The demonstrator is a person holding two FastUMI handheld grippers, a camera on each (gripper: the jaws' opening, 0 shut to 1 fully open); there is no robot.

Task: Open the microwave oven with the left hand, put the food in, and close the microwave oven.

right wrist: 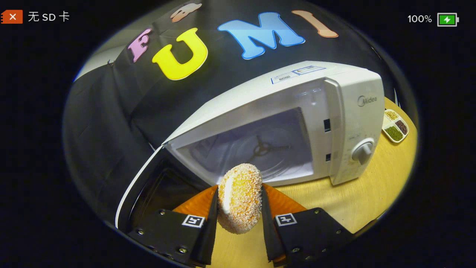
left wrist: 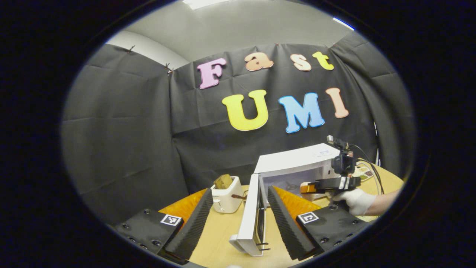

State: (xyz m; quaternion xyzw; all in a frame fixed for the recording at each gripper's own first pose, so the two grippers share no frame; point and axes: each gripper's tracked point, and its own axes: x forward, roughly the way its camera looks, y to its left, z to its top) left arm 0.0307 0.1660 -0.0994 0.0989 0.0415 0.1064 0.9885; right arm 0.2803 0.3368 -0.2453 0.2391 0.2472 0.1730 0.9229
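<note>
The white microwave (right wrist: 349, 111) stands on the table with its door (right wrist: 148, 186) swung wide open to the left, and the cavity (right wrist: 256, 149) holds a bare turntable spider. My right gripper (right wrist: 240, 190) is shut on a round sesame-coated bun (right wrist: 240, 203), held on edge just in front of the cavity's opening. In the left gripper view the microwave (left wrist: 293, 162) is ahead on the right, and the door (left wrist: 251, 216) runs edge-on between my fingers. My left gripper (left wrist: 240, 191) is open, its fingers standing apart from the door. The right gripper (left wrist: 327, 184) is at the cavity mouth.
A white toaster (left wrist: 227, 195) with a slice of bread stands left of the open door. A gloved hand (left wrist: 355, 201) holds the right gripper. A small tray of beans (right wrist: 395, 124) sits right of the microwave, past its dial (right wrist: 362, 150). Yellow table (right wrist: 372, 193) lies in front.
</note>
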